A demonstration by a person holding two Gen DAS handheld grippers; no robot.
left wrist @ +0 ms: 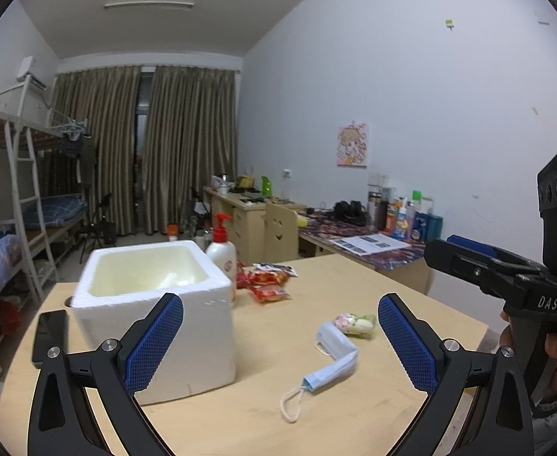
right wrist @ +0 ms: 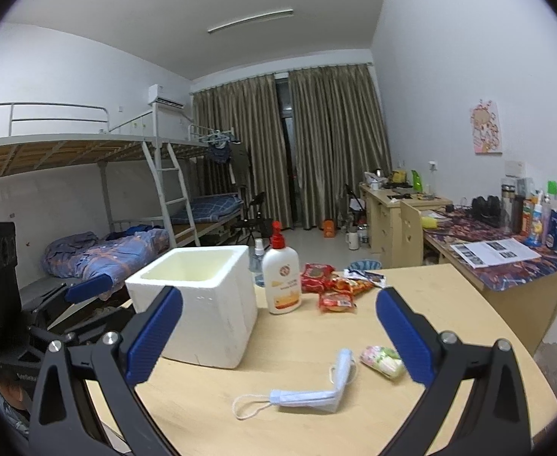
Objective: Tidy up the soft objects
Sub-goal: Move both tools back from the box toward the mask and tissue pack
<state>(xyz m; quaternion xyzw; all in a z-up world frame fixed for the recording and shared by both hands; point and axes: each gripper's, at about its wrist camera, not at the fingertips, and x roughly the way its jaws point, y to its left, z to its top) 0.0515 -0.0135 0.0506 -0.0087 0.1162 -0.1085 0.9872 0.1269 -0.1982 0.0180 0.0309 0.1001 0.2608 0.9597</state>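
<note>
Left gripper (left wrist: 280, 342) hovers with its jaws wide apart and empty; below it the folded blue face mask (left wrist: 333, 355) lies near the table's (left wrist: 411, 319) front edge, right of the white foam box (left wrist: 153, 304), a small pastel packet (left wrist: 356, 323) just beyond.

Right gripper (right wrist: 278, 336), jaws likewise spread and empty, looks down on the mask and packet. Pinching the thin mask could snag only its ear loop (right wrist: 249, 406), letting it dangle or slip.

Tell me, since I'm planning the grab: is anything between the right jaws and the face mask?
Nothing visible. The mask lies on bare table below the open right gripper; the pastel packet sits beside it, apart.
</note>
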